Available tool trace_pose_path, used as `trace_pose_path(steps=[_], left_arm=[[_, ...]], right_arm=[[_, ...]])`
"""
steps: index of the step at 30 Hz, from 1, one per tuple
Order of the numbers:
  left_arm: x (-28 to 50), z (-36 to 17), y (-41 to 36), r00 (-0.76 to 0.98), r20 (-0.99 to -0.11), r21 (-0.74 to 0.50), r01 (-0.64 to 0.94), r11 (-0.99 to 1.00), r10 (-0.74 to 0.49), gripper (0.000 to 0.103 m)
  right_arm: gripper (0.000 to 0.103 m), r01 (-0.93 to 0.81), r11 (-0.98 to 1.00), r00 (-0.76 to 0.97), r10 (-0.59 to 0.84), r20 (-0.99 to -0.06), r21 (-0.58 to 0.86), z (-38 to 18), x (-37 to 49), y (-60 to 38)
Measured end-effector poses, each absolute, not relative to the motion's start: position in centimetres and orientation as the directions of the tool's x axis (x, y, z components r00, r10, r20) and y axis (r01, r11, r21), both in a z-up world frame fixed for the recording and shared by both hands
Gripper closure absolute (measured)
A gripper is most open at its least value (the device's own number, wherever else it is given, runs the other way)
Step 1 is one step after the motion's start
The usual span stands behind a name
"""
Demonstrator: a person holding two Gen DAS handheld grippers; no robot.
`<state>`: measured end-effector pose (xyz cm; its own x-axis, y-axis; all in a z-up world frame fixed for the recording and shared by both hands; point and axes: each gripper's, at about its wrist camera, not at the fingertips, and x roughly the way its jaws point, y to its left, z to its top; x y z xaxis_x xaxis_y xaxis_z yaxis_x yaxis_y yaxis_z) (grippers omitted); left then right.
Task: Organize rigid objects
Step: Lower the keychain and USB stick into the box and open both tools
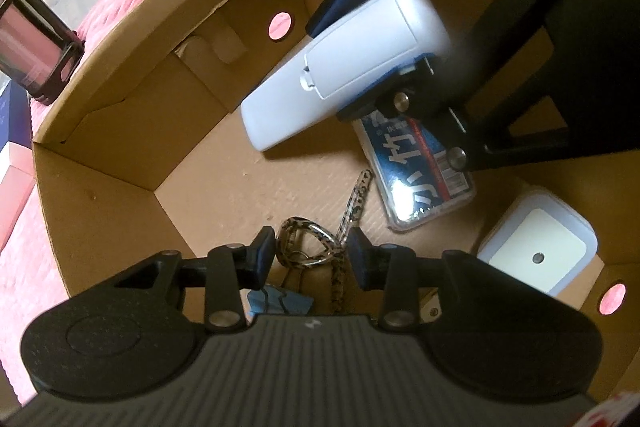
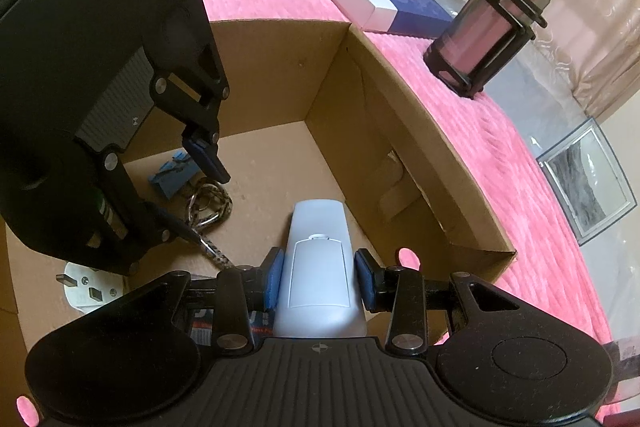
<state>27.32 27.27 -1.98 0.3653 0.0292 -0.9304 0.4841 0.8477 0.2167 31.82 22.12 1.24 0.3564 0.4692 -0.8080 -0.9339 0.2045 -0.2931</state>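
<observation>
Both grippers are lowered inside the open cardboard box [image 1: 120,155], which rests on a pink textured cover [image 2: 500,155].

The right gripper [image 2: 319,285] is clamped across a white remote control [image 2: 318,259], battery cover uppermost, blue pads pressed to its two long sides. The remote is held tilted above the box floor, its far end directed toward the far right corner.

The left gripper [image 1: 311,254] is held with its jaws a little apart, one on each side of a patterned key ring with lanyard [image 1: 308,243] lying on the floor. From these views it cannot be told whether the pads touch the ring; no firm grip is evident.

Also noted on the floor: a clear case with a blue printed card [image 1: 420,175], a white plug adapter [image 1: 536,247] and a blue clip [image 2: 172,175].

Risks, as judged:
- The ring is thin and flat, so the pads may close over it and slip.
- The trailing lanyard may snag the case if lifted.
- The two grippers are close together, and a collision is possible if either is swung.
- The remote is gripped at its near half, so it may pivot if knocked against the wall.

The blue clip is largely hidden under the left gripper. The adapter is partly hidden in the right wrist view.
</observation>
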Motion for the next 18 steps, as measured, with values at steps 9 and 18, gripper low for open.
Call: trace_pose_path(steps=[9, 18], left_arm=[[26.3, -0.8, 28.4, 0.390, -0.921, 0.186, 0.460, 0.868, -0.009, 0.068], [24.6, 0.5, 29.3, 0.432, -0.901, 0.159, 0.425, 0.891, -0.046, 0.068]], right_arm=[[0.068, -0.942, 0.203, 0.332, 0.444, -0.833, -0.267, 0.7, 32.1, 22.7], [0.068, -0.939, 0.227, 0.329, 0.381, -0.864, -0.257, -0.5, 32.3, 23.4]])
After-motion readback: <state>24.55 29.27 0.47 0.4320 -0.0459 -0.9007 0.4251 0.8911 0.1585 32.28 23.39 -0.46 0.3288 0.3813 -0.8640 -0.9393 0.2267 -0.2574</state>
